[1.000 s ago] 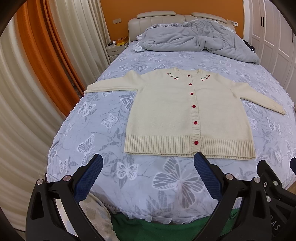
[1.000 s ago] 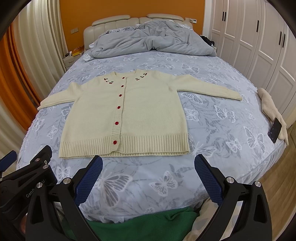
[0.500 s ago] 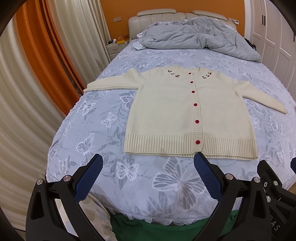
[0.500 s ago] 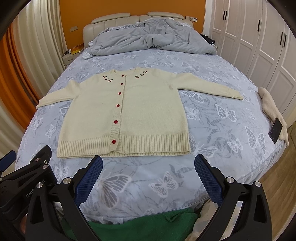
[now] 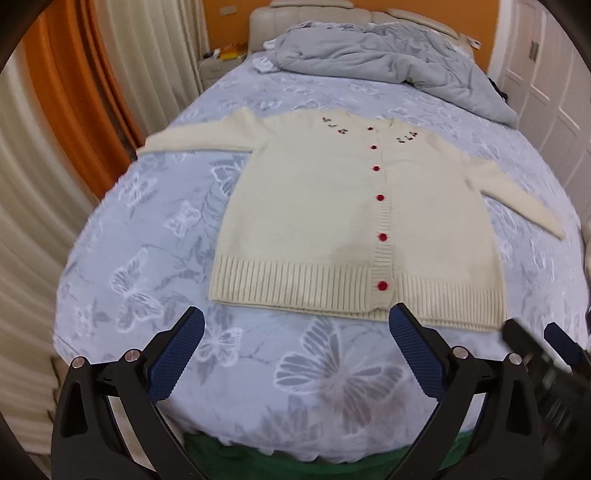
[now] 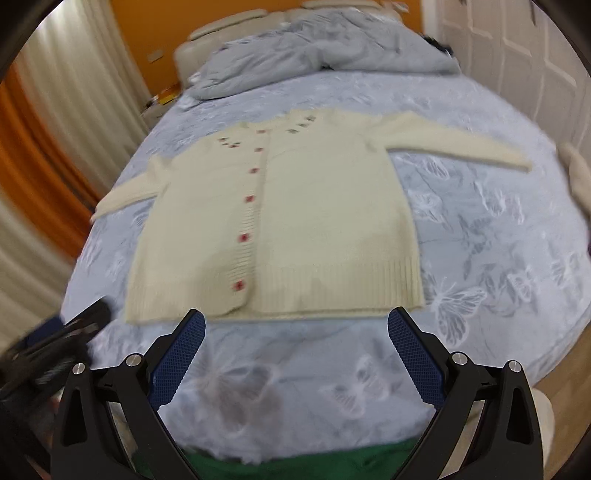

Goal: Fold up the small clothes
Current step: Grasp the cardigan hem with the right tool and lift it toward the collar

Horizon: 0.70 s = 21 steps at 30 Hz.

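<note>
A cream knitted cardigan with red buttons [image 5: 332, 221] [image 6: 280, 229] lies flat, buttoned and face up, sleeves spread, on the blue butterfly-print bedspread [image 5: 155, 280] [image 6: 498, 266]. The left gripper [image 5: 295, 332] hangs just short of the cardigan's ribbed hem, jaws spread wide and empty. The right gripper [image 6: 295, 328] stands likewise at the hem, also spread and holding nothing; a crumpled grey duvet [image 5: 388, 55] lies beyond the cardigan's collar.

Orange wall [image 5: 236, 22], cream curtains [image 5: 33, 192], padded headboard [image 5: 332, 11], rumpled grey duvet [image 5: 388, 59], white wardrobe doors [image 6: 517, 51].

Bare bedsheet [image 5: 303, 354] before the cardigan [image 5: 332, 221]; rumpled duvet [image 5: 388, 59] heaped well beyond.
</note>
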### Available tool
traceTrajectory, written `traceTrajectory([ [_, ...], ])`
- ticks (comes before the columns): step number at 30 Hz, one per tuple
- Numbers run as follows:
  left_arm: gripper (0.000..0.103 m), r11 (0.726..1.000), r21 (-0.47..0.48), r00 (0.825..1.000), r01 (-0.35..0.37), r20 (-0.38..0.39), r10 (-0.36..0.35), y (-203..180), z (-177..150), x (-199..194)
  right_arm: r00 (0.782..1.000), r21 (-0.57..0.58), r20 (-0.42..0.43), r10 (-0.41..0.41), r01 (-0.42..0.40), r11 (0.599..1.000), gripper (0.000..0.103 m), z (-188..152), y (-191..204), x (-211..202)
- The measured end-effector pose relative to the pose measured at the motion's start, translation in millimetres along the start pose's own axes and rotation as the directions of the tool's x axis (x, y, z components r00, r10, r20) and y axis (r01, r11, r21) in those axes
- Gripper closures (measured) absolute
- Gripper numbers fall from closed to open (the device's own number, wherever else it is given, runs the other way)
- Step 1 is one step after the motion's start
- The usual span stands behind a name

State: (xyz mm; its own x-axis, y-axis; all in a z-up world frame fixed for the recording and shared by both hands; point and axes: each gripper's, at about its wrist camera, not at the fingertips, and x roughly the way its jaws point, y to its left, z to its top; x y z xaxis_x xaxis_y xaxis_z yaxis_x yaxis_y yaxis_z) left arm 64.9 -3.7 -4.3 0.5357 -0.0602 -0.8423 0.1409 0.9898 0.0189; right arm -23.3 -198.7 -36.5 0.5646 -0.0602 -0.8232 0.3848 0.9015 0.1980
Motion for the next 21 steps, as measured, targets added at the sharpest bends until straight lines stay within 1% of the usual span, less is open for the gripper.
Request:
traceTrajectory([
  [2, 0.005, 1.0, 0.002, 1.0, -0.014, -0.005, 0.014, 1, 2, 15, 1.0, 0.107, -0.007, 0.022, -0.022, 0.994, 0.005, 20, -48, 24],
  [3, 0.005, 1.0, 0.005, 1.0, -0.024, -0.008, 0.024, 0, 3, 23, 1.0, 0.14, -0.004, 0.028, -0.027, 0.99, 0.005, 26, -63, 30],
  [4, 0.005, 1.0, 0.008, 0.999, -0.03, -0.01, 0.03, 0, 4, 30, 1.0, 0.206, 0.006, 0.028, -0.029, 0.978, 0.005, 42, -96, 43],
  [5, 0.005, 0.999, 0.011, 0.999, -0.032, -0.013, 0.033, 0, 5, 40, 1.0, 0.236, 0.011, 0.021, -0.024, 0.971, 0.005, 52, -113, 50],
  [6, 0.005, 0.999, 0.011, 0.999, -0.031, -0.016, 0.032, 0, 6, 47, 1.0, 0.275, 0.018, 0.001, -0.006, 0.961, 0.005, 69, -140, 64],
  [7, 0.005, 1.0, 0.011, 0.999, -0.027, -0.019, 0.027, -1, 8, 55, 1.0, 0.293, 0.023, -0.012, 0.005, 0.956, 0.005, 80, -156, 72],
  [9, 0.005, 1.0, 0.01, 1.0, -0.014, -0.021, 0.015, -3, 12, 69, 0.998, 0.352, 0.035, -0.043, 0.028, 0.935, 0.01, 110, -199, 96],
  [10, 0.005, 1.0, 0.006, 1.0, -0.008, -0.022, 0.008, -4, 14, 75, 0.998, 0.374, 0.035, -0.045, 0.028, 0.927, 0.014, 121, -214, 106],
  [13, 0.005, 1.0, -0.025, 0.999, 0.019, -0.036, -0.02, -8, 20, 97, 0.998, 0.462, 0.05, -0.031, 0.005, 0.887, 0.021, 159, -270, 140],
  [15, 0.005, 0.999, -0.043, 0.998, 0.033, -0.05, -0.035, -9, 23, 111, 0.998, 0.526, 0.055, -0.043, 0.007, 0.85, 0.026, 177, -302, 158],
  [16, 0.005, 0.998, -0.053, 0.997, 0.042, -0.062, -0.046, -11, 25, 118, 0.997, 0.575, 0.065, -0.05, 0.003, 0.818, 0.026, 186, -324, 169],
  [18, 0.005, 0.997, -0.063, 0.996, 0.052, -0.072, -0.057, -12, 26, 128, 0.994, 0.643, 0.088, -0.071, -0.002, 0.766, 0.026, 195, -351, 180],
  [19, 0.005, 0.996, -0.064, 0.995, 0.054, -0.077, -0.059, -12, 27, 133, 0.991, 0.682, 0.11, -0.078, -0.018, 0.731, 0.026, 201, -367, 186],
  [21, 0.005, 0.996, -0.067, 0.994, 0.062, -0.087, -0.068, -13, 28, 142, 0.987, 0.72, 0.135, -0.083, -0.04, 0.692, 0.027, 208, -385, 194],
])
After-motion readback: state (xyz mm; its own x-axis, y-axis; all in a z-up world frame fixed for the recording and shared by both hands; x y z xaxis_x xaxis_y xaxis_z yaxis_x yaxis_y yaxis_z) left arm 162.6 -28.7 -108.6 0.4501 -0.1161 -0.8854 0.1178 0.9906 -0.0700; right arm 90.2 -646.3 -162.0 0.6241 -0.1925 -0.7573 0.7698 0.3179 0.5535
